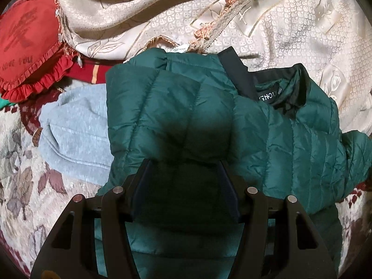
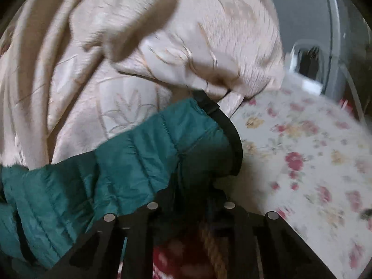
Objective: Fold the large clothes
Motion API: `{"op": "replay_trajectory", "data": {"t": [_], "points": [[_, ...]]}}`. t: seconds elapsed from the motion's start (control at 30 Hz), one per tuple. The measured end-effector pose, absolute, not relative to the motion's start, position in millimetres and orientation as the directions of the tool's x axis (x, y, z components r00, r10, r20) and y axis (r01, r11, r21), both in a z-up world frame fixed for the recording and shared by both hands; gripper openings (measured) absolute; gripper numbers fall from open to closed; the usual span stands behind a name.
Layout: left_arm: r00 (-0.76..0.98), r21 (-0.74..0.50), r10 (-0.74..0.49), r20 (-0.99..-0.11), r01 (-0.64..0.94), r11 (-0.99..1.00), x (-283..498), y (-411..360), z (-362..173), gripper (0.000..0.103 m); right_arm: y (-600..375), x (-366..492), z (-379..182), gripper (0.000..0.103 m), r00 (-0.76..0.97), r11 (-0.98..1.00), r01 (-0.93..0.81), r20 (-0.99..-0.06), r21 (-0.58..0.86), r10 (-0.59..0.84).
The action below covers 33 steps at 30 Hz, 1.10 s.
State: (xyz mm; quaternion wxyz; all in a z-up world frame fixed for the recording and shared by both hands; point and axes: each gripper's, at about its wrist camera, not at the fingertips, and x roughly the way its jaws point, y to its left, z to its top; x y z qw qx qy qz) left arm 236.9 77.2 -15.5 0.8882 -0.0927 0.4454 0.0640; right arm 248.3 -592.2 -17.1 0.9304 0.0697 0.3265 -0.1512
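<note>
**Here: one green quilted jacket, partly folded, held at two places**

Largest first, we list the cream embroidered bedspread (image 1: 290, 34), which fills the far half of the left wrist view and lies rumpled, with a beaded fringe (image 1: 232, 7) running across one fold. In the right wrist view we find the same cream cloth (image 2: 104, 58) heaped behind the jacket, somewhat blurred.

Next we enter the patterned blanket with brown leaves (image 1: 25, 181) along the near left, and in the right wrist view a white sheet printed with pink flowers (image 2: 302, 151) to the right.

The green quilted jacket (image 1: 190, 107) lies in the middle of the bed, on the blanket and against the bedspread. One panel is folded over the body; the black collar (image 1: 288, 88) with its label sits open toward the right. Beside it on the left, touching, we note a pale blue-grey garment (image 1: 74, 127).

At far left we record a red frilled cushion (image 1: 25, 53) bearing lettering.

The left gripper (image 1: 186, 176) stands with its jaws spread about halfway, a bulge of jacket fabric filling the space between them; whether the pads press it we cannot tell.

The right gripper (image 2: 204, 186) has its jaws drawn together on the jacket's sleeve end (image 2: 181, 139), pinching the green fabric just behind the black cuff (image 2: 232, 134), which curls out past the fingertips.
</note>
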Motion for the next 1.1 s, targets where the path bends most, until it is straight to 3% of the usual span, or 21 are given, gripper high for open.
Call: {"op": "replay_trajectory", "data": {"t": [0.1,0.23,0.43,0.7,0.8,0.87,0.93,0.97,1.1], "points": [[0.594,-0.137,0.004,-0.805,-0.193,0.972,232,78,-13,0.058,-545,230,0,0.017,0.765,0.960,0.277,-0.594,-0.045,-0.249],[0.599,-0.166,-0.024,-0.800,-0.183,0.969,223,79,-7,0.058,-459,209,19,0.017,0.815,0.987,0.154,-0.560,-0.037,-0.148],[0.611,-0.198,-0.050,-0.790,-0.177,0.964,210,86,1,0.058,-309,190,35,0.017,0.849,0.985,-0.111,-0.502,0.129,0.162],[0.597,-0.239,-0.072,-0.799,-0.205,0.949,213,102,0,0.058,-157,191,-24,0.017,0.719,0.882,-0.396,-0.512,0.256,0.471],[0.598,-0.236,-0.068,-0.799,-0.209,0.949,216,103,0,0.058,-158,188,-27,0.017,0.774,0.941,-0.313,-0.541,0.126,0.330],[0.604,-0.232,-0.058,-0.795,-0.214,0.949,218,105,1,0.058,-184,190,-18,0.026,0.824,0.979,-0.194,-0.533,0.055,0.193],[0.601,-0.239,-0.059,-0.797,-0.225,0.945,220,106,0,0.058,-232,196,-14,0.080,0.852,1.000,-0.011,-0.523,-0.014,0.002],[0.595,-0.248,-0.067,-0.801,-0.228,0.942,221,107,-2,0.058,-250,197,-12,0.086,0.851,0.999,0.031,-0.522,-0.034,-0.045],[0.565,-0.254,-0.086,-0.821,-0.226,0.940,223,104,-10,0.058,-332,216,-21,0.088,0.804,0.961,0.219,-0.526,-0.170,-0.276]]}}
